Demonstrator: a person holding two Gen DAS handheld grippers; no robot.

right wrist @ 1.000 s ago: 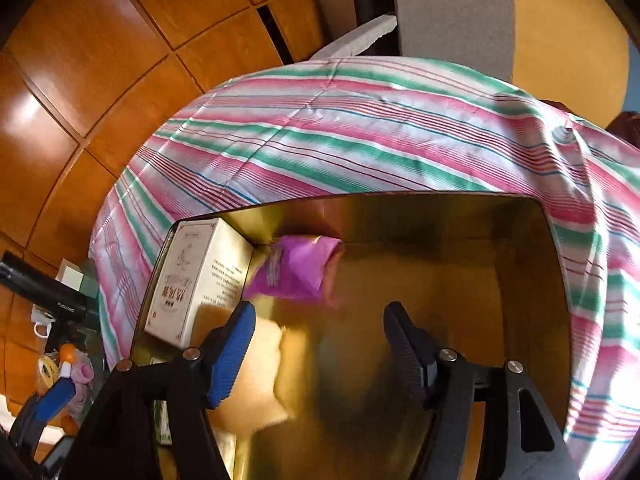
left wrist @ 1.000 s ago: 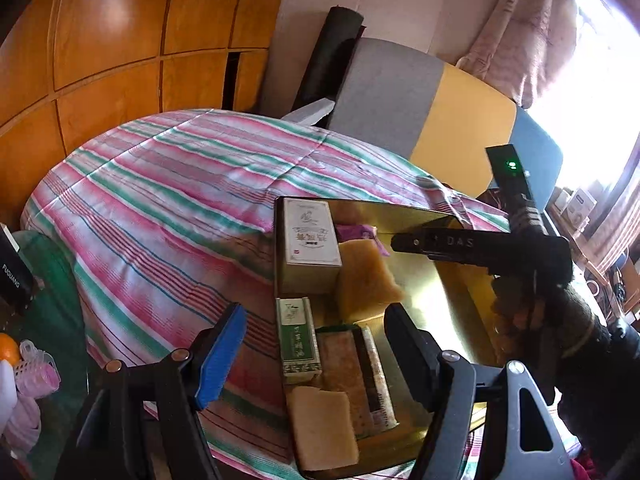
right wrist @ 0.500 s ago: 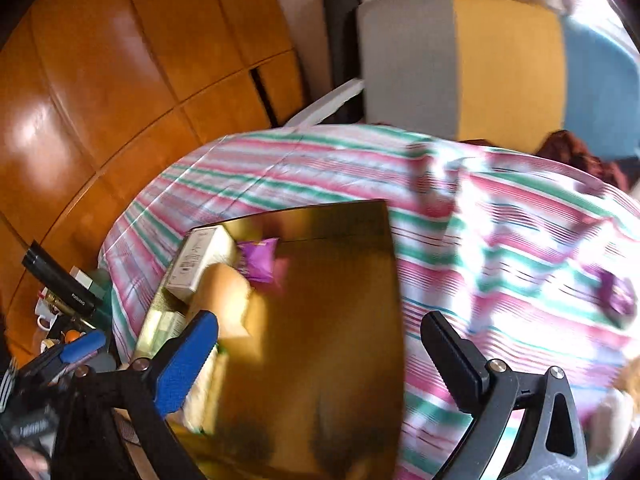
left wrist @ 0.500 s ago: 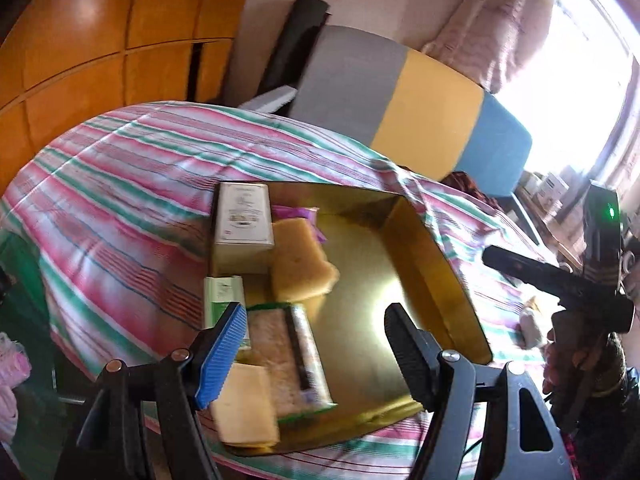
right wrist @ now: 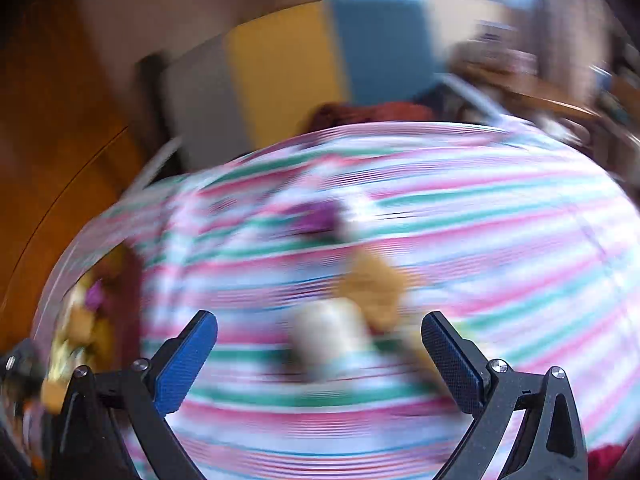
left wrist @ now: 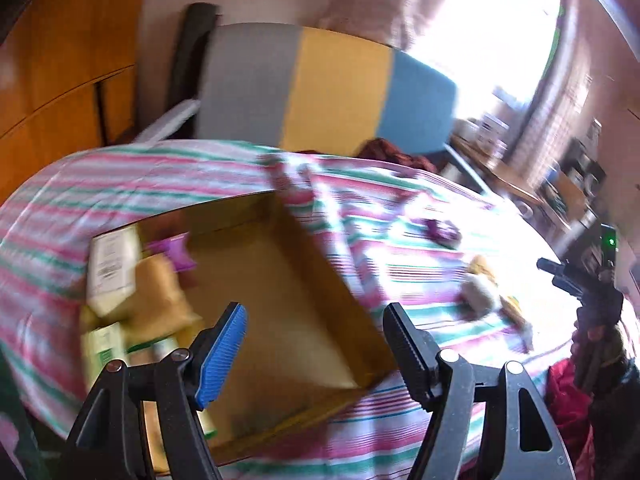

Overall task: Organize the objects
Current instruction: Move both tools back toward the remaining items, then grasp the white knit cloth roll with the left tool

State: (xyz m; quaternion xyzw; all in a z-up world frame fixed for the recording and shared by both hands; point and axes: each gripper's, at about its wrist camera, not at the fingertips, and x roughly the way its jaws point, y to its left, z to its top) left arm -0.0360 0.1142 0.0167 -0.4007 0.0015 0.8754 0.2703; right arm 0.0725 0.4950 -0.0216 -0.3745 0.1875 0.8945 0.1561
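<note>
Gold tray is lying on the striped tablecloth, its long axis running away from the camera; boxes and packets are crowding its left end. Left gripper is hovering above it, jaws wide apart, holding nothing. Right gripper — also gaping, empty — is hanging over blurred loose items on the cloth.

Just past the left gripper, a glossy gold tray reflects like polished metal, lying on a soft striped cloth. Its left finger pad is ribbed blue rubber. Beyond stand glossy wood panels and a matt fabric chair.
</note>
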